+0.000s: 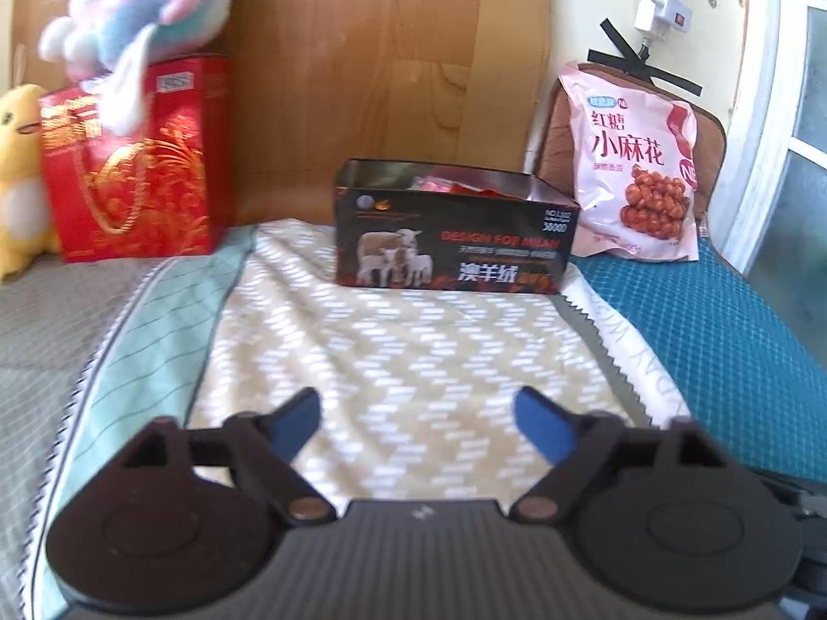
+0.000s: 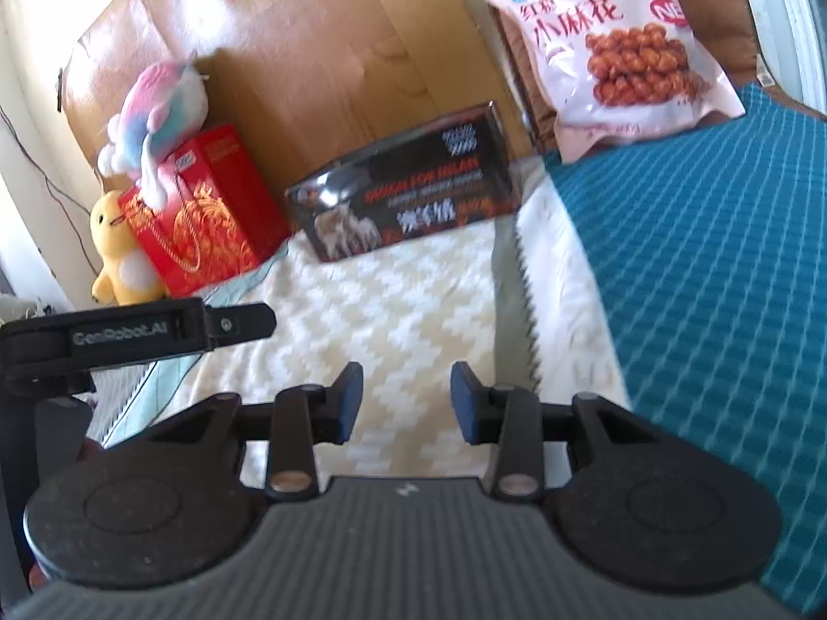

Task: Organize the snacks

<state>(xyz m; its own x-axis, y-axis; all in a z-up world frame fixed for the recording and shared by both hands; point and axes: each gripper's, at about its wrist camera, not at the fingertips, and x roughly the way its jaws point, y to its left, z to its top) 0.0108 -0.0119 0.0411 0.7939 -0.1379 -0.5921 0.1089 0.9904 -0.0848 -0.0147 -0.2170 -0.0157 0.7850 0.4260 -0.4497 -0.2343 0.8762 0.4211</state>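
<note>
left gripper [image 1: 416,421] hangs over the cream zigzag blanket [image 1: 413,341] with its blue-padded jaws spread wide and nothing between them. right gripper [image 2: 406,403] sits beside it over the same blanket, jaws parted only narrowly, also empty; in its view the left gripper's black body reaches in from the left edge. past both, at the far end of the blanket against the wooden headboard [image 1: 387,51], stands the open black box [image 1: 455,230] printed with sheep, and red and pink wrappers show inside its top. right of the box, well apart from either gripper, the pink snack bag [image 1: 638,165] leans upright on a brown cushion [image 1: 555,129], its foot on the teal quilted cover [image 1: 723,341]. left of the box stands a red gift bag [image 1: 139,165] with a pastel plush toy [image 1: 139,15] on top and a yellow plush [image 1: 18,175] just beside it.
</note>
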